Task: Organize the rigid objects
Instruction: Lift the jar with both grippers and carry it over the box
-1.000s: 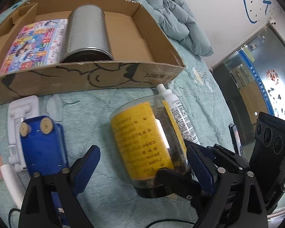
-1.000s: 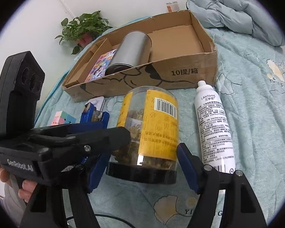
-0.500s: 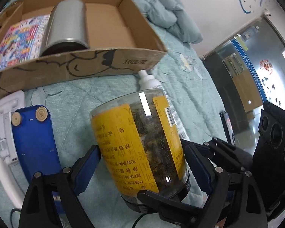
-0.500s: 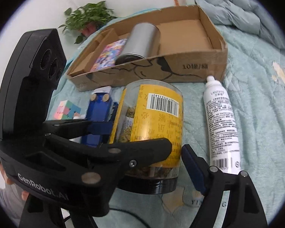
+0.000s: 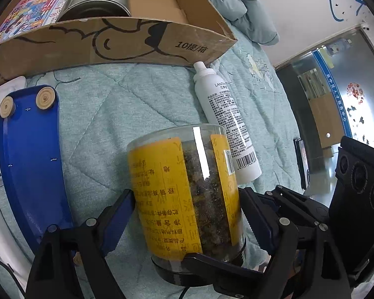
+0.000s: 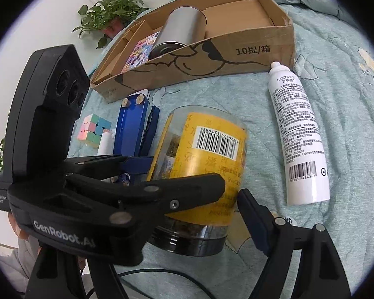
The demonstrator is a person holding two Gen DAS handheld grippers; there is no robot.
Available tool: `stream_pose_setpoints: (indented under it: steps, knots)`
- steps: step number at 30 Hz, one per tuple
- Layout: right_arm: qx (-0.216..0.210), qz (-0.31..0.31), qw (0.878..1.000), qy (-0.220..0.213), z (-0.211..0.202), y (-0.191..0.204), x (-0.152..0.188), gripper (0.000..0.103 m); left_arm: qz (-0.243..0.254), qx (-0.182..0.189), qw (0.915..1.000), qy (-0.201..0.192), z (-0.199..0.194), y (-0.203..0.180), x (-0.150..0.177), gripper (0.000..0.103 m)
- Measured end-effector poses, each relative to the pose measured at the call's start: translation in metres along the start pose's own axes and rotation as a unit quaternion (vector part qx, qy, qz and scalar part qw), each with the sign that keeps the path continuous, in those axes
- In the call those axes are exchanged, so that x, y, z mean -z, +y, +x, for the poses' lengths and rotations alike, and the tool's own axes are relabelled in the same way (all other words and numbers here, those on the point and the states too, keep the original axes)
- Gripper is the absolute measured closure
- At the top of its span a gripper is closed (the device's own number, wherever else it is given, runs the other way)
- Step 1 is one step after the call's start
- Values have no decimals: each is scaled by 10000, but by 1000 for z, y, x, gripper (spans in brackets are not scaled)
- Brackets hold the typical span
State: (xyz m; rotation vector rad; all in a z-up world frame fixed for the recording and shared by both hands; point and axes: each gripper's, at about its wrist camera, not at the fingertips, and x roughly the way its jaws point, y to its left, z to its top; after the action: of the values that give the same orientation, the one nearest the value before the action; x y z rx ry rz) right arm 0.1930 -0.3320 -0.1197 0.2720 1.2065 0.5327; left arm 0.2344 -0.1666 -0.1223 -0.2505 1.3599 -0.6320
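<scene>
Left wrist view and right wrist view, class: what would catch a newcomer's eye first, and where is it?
First, the clear jar with the yellow label, in the foreground between the blue pads of the left gripper. Beside it a white spray bottle lies on the pale green quilt. Behind stands the cardboard box, holding a silver tin on its side.

- Surface covered w/ pale green quilt (image 5: 142, 114), stitched in diamonds.
- White wall (image 5: 299, 12) marked w/ blue drawing.
- Potted plant (image 6: 112, 17) set against the wall.
- Glass door (image 5: 336, 94) seen at right.
</scene>
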Motion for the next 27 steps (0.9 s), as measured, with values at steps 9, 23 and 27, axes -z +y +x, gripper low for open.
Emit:
stream_pose_setpoints:
  steps: [9, 23, 27]
  knots:
    - [77, -155, 9997, -166, 5, 6, 3, 20, -109, 95, 9999, -79, 1, 10, 2, 17]
    - [242, -88, 9991, -349, 17, 11, 2, 16, 20, -31, 9998, -206, 0, 3, 4, 18]
    - [212, -138, 9988, -410, 15, 14, 1, 17, 246, -192, 9988, -379, -11, -6, 5, 18]
